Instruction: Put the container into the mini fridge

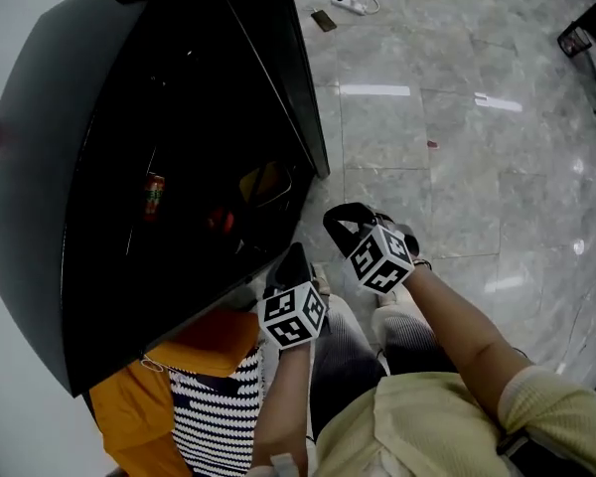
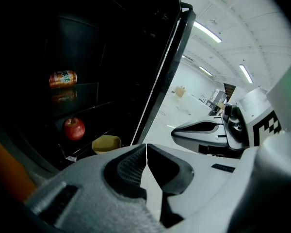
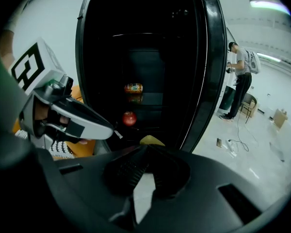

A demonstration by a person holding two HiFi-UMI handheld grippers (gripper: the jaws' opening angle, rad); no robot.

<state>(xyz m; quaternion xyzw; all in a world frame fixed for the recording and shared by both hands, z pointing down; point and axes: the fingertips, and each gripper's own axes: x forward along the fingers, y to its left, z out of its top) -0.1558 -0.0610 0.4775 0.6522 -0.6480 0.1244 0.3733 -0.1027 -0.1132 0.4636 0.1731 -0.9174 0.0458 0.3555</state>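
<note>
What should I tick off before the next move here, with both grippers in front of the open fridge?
1. Yellow container inside the mini fridge: ok.
2. Left gripper shut, holding nothing: ok.
3. Right gripper shut, holding nothing: ok.
4. Fridge door closed: not ok, it stands open.
5. Container clear of the door's swing: cannot tell.

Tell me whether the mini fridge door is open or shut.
Open. The mini fridge door stands swung aside, and the can, apple and yellow container show inside.
</note>
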